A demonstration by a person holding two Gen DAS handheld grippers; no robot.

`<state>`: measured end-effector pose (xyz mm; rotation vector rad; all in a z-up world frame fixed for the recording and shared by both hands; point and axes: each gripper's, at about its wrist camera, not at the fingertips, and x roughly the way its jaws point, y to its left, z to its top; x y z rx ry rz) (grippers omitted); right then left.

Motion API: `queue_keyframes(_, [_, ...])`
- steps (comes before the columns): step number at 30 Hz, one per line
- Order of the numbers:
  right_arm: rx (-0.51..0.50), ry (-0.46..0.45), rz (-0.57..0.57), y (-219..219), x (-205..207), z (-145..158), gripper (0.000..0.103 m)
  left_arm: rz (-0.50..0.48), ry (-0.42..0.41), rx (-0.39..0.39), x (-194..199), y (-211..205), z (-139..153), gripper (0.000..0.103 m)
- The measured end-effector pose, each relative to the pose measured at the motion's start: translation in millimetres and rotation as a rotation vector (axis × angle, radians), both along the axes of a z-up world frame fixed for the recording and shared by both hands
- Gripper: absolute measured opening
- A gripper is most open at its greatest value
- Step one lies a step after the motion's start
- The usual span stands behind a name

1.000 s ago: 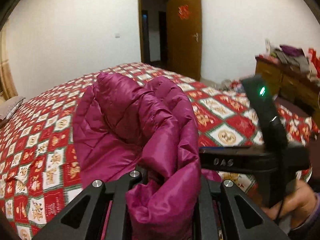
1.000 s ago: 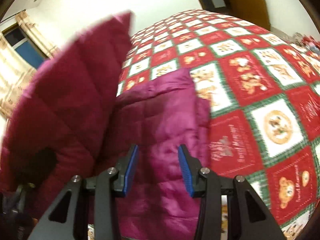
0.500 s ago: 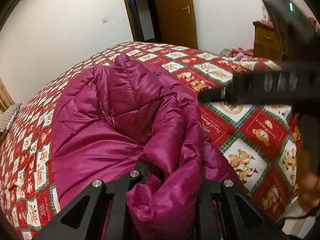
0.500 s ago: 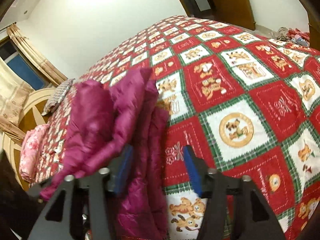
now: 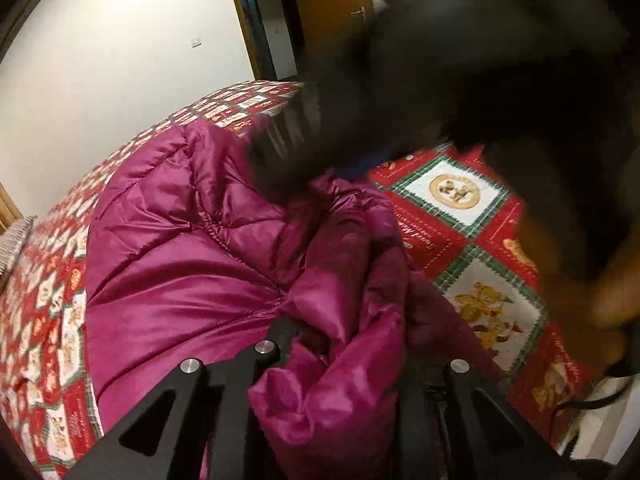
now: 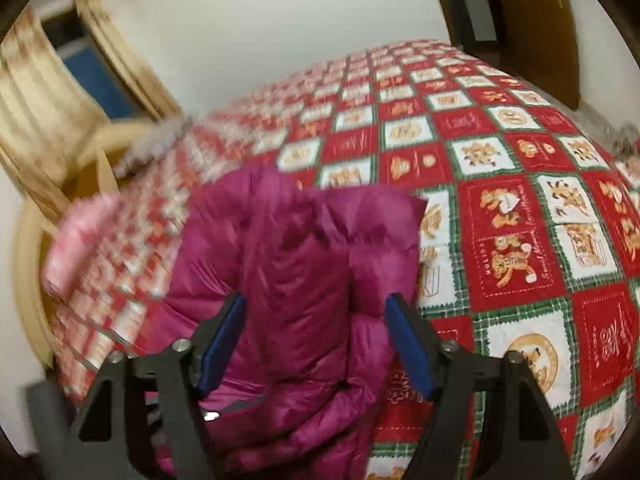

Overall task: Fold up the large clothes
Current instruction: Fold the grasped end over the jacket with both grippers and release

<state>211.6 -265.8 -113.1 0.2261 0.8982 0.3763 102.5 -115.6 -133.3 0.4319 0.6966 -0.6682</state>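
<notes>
A magenta quilted down jacket point(image 5: 184, 264) lies bunched on a bed with a red, white and green teddy-bear quilt point(image 5: 456, 196). My left gripper point(image 5: 336, 364) is shut on a thick fold of the jacket near the bed's front edge; its fingers are buried in the fabric. My right gripper point(image 6: 316, 320) is open, its blue pads point(image 6: 222, 340) on either side of the jacket point(image 6: 296, 272), just above it. In the left wrist view the right gripper point(image 5: 460, 80) shows as a dark blur above the jacket.
A pink folded cloth point(image 6: 80, 236) lies at the bed's left side by a wooden headboard point(image 6: 28, 264). Curtains and a window point(image 6: 92, 76) stand behind. A brown door point(image 5: 332, 8) is at the far end. The bed's front edge drops off at the right point(image 5: 600, 420).
The right gripper has swung over the jacket and opened wider, now straddling it. The left gripper has kept its hold and lowered the fold toward the bed.
</notes>
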Motion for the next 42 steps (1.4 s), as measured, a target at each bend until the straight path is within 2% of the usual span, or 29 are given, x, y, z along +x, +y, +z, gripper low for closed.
queue_keyframes(1, [0.003, 0.025, 0.003, 1.2, 2.7, -7.9, 0.039, -0.006, 0.008, -0.008, -2.1, 5.9, 3.0, 0.023])
queue_keyframes(5, [0.023, 0.059, -0.024, -4.2, 3.6, -23.2, 0.035, -0.047, -0.025, 0.022, -20.0, 17.1, 9.4, 0.034])
queue_keyframes(7, [0.015, 0.062, -0.027, -3.6, 2.7, -28.5, 0.035, -0.074, -0.067, 0.053, -36.3, 24.5, 14.0, 0.043])
queue_keyframes(10, [0.017, 0.069, -0.032, -6.2, 3.2, -32.3, 0.035, -0.153, -0.105, 0.062, -63.8, 40.6, 22.3, 0.055])
queue_keyframes(12, [0.042, 0.081, -0.037, -9.4, 5.5, -35.1, 0.035, -0.184, -0.098, 0.033, -71.8, 54.2, 30.0, 0.055])
queue_keyframes(14, [0.067, 0.081, -0.034, -12.9, 4.1, -36.0, 0.035, -0.185, -0.037, -0.047, -67.5, 72.4, 41.8, 0.055])
queue_keyframes(17, [0.080, 0.056, -0.024, -16.4, -2.9, -37.4, 0.035, -0.114, 0.044, -0.193, -37.7, 94.6, 63.3, 0.058])
queue_keyframes(18, [0.084, 0.047, -0.021, -18.0, -6.4, -37.6, 0.036, -0.049, 0.064, -0.248, -17.8, 100.7, 71.8, 0.064])
queue_keyframes(21, [0.101, 0.038, -0.033, -22.2, -14.9, -35.3, 0.040, 0.177, 0.042, -0.279, 37.4, 104.5, 80.1, 0.066])
queue_keyframes(23, [0.102, 0.034, -0.044, -25.7, -21.0, -31.1, 0.042, 0.271, 0.051, -0.282, 68.2, 101.2, 73.0, 0.066])
queue_keyframes(25, [0.080, 0.035, -0.044, -26.1, -24.4, -27.5, 0.044, 0.367, 0.104, -0.245, 101.2, 88.6, 53.0, 0.066])
queue_keyframes(27, [0.060, 0.038, -0.048, -25.2, -26.3, -24.8, 0.045, 0.402, 0.144, -0.195, 106.0, 72.8, 32.8, 0.066])
queue_keyframes(30, [0.035, 0.051, -0.082, -32.1, -29.3, -10.3, 0.047, 0.442, 0.083, -0.123, 100.6, 57.7, 23.2, 0.067])
queue_keyframes(34, [0.002, -0.015, -0.120, -30.8, -23.5, 40.2, 0.049, 0.475, 0.037, -0.067, 95.2, 46.0, 21.8, 0.068])
queue_keyframes(37, [0.082, 0.001, -0.124, -19.3, -2.8, 59.4, 0.049, 0.492, 0.032, -0.058, 97.0, 46.6, 18.4, 0.068])
queue_keyframes(39, [0.126, 0.024, -0.153, -13.1, 11.0, 56.5, 0.049, 0.495, 0.026, -0.051, 102.7, 47.3, 17.2, 0.068])
queue_keyframes(42, [0.123, 0.093, -0.241, -5.9, 36.1, 33.0, 0.049, 0.497, 0.021, -0.046, 104.2, 47.9, 16.0, 0.068])
